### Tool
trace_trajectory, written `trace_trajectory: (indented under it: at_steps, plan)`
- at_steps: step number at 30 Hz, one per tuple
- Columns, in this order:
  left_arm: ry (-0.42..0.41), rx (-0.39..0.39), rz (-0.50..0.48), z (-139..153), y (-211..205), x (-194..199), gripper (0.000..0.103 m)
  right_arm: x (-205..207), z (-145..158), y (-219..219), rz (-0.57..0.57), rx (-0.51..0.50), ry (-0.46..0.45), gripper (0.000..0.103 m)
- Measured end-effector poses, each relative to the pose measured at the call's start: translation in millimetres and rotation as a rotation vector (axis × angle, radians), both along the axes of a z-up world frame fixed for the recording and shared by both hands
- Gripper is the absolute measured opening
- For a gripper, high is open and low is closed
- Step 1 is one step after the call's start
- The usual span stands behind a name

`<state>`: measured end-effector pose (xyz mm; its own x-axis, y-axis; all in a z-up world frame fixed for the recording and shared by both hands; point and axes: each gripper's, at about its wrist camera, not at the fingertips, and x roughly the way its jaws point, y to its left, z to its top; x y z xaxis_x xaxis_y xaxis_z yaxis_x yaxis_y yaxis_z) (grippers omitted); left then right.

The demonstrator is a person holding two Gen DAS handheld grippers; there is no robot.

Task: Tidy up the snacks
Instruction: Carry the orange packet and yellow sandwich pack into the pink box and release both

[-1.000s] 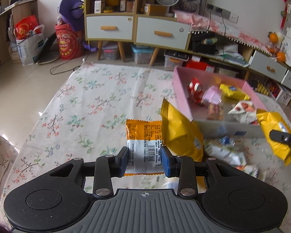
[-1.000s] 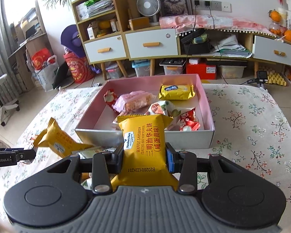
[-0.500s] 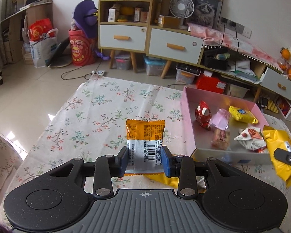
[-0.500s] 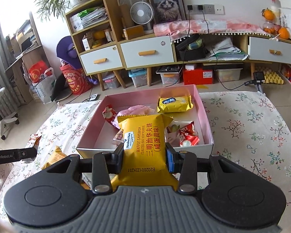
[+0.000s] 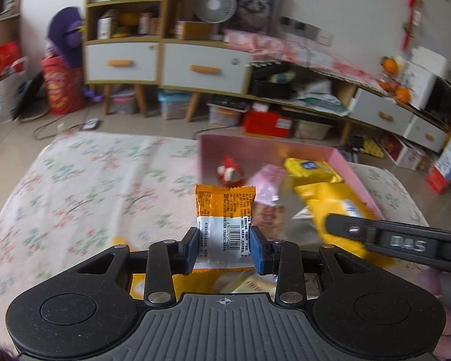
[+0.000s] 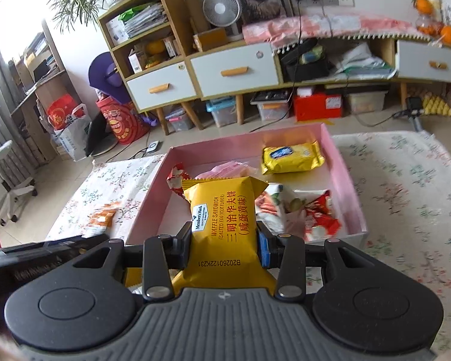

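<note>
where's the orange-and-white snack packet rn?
Clamped in the left gripper: the orange-and-white packet is held up beside the pink box's left edge.

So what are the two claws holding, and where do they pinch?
Left claw pinches the orange-and-white snack packet by its lower sides. Right claw pinches the yellow waffle sandwich packet near its bottom.
</note>
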<state>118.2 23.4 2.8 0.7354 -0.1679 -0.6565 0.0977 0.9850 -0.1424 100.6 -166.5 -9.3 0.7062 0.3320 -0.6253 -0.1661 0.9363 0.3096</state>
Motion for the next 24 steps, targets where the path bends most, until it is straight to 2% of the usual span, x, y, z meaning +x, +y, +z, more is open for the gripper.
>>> trace_trajectory:
  at_steps: [6,10,15,24]
  plan:
    - [0.039,0.036,-0.075,-13.7,-14.1,24.0,0.033,19.1,-10.7,2.5,-0.005,-0.014,0.042,0.038]
    - [0.054,0.066,-0.105,-22.6,-21.1,36.5,0.033,26.4,-11.6,1.5,-0.001,-0.018,0.029,0.038]
    - [0.071,0.086,-0.116,-31.6,-26.3,49.7,0.033,33.8,-16.7,8.9,0.002,-0.073,0.023,0.038]
    - [0.064,0.088,-0.117,-40.1,-24.7,59.8,0.035,43.1,-23.4,5.3,-0.022,-0.068,0.031,0.039]
